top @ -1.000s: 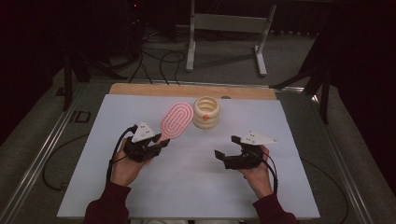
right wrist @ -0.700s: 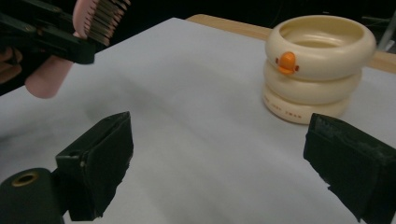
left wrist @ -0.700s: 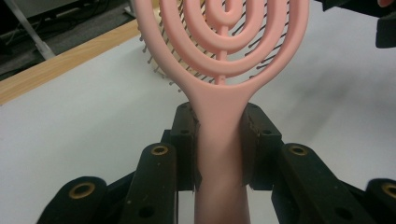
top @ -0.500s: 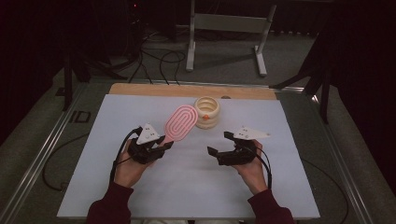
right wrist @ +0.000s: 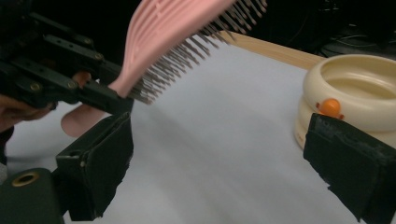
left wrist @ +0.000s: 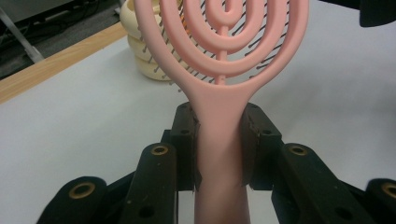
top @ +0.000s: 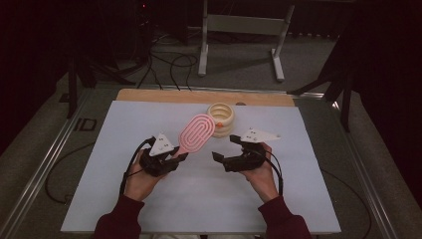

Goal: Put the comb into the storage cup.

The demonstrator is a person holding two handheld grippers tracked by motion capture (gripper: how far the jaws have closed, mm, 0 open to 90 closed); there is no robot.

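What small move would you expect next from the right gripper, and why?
Probably a short move left to close on the hairbrush head or handle. The left gripper is shut on the brush handle, holding it off the table, while the right gripper is open, empty and aimed at the brush. The cream holder behind hints at where it goes, but that's a guess.

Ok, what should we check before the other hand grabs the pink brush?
1. Left tool shut on the pink brush handle: ok, both pads press the handle.
2. Right tool open to take it: ok, jaws stand wide apart with nothing between them.
3. Brush lifted off the white table: ok, bristles hang above it.
4. Brush apart from the cream ring container: cannot tell, they overlap in the high view.
5. Grip strong enough for a handover: cannot tell.
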